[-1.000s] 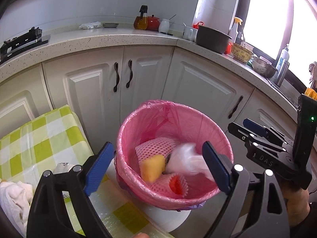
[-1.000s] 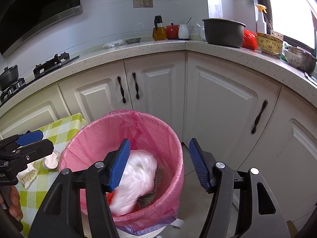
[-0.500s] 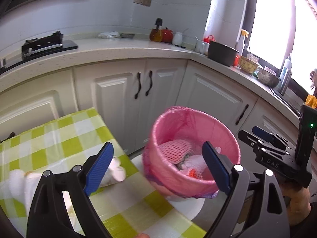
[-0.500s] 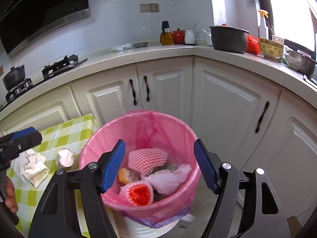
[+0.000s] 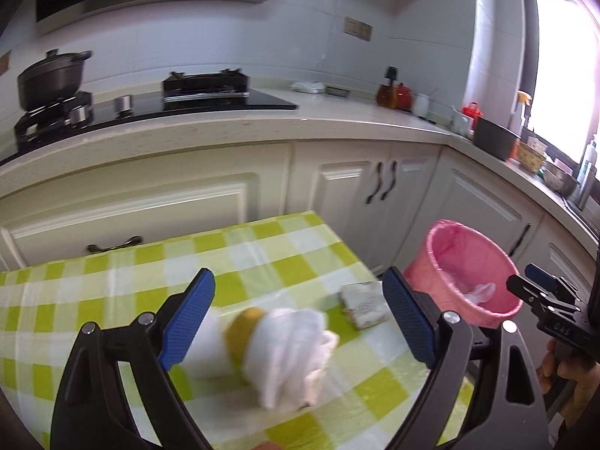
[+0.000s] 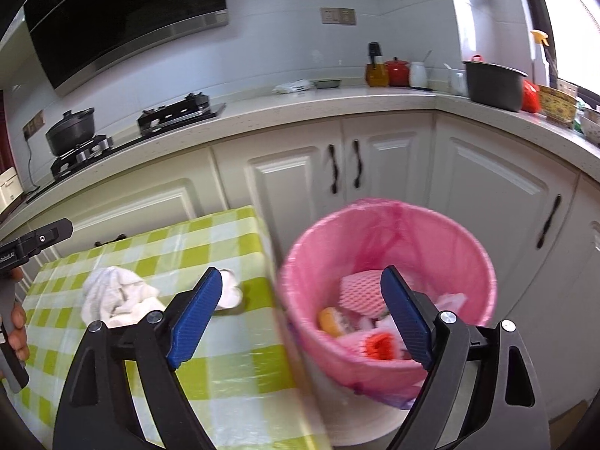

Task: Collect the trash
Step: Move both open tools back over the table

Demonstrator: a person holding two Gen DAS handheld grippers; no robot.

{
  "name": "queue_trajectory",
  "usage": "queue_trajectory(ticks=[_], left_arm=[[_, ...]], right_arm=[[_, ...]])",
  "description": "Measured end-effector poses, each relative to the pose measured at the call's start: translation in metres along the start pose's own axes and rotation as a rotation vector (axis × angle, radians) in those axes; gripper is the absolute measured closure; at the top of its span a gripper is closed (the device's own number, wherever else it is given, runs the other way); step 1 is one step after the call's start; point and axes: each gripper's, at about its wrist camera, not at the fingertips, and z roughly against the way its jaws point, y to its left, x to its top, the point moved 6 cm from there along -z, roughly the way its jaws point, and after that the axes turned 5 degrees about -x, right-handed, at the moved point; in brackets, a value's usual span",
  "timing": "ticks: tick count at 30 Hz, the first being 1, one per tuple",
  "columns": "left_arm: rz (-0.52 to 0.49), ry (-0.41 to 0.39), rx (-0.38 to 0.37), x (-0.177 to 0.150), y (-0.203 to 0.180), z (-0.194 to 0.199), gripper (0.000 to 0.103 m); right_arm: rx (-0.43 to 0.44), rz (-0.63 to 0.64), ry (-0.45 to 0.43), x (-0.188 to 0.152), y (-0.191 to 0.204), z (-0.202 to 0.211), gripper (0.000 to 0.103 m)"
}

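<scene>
Both claws leave the bin for the bench

The green-and-white checked bench (image 5: pixel 112 285) has swung into view; the pink-lined round bin (image 6: pixel 431 240) sits beside it, trash inside. The left claw (image 5: pixel 298 317), wide and empty, now frames a crumpled white tissue wad (image 5: pixel 292 352). The right claw (image 6: pixel 302 318) has just been opening, nothing between its jaws.

cloth (image 5: pixel 292 356) on table (image 5: pixel 112 285), bin (image 5: pixel 468 273) right

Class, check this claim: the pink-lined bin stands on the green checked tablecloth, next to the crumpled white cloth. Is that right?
Not quite. The bin stands on the floor beside the table, off the tablecloth, as the right wrist view shows. The white cloth does lie on the tablecloth.
</scene>
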Motion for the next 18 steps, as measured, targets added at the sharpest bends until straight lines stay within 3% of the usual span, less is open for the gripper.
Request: queue_trajectory(ticks=[8, 18], left_arm=[[0.065, 0.032, 0.058, -0.024, 0.065, 0.006, 0.016], [0.115, 0.054, 0.076, -0.050, 0.104, 0.011, 0.016]], right_arm=[[0.095, 0.036, 0.018, -0.005, 0.078, -0.006, 0.018], [0.184, 0.091, 0.087, -0.019, 0.163, -0.029, 0.018]])
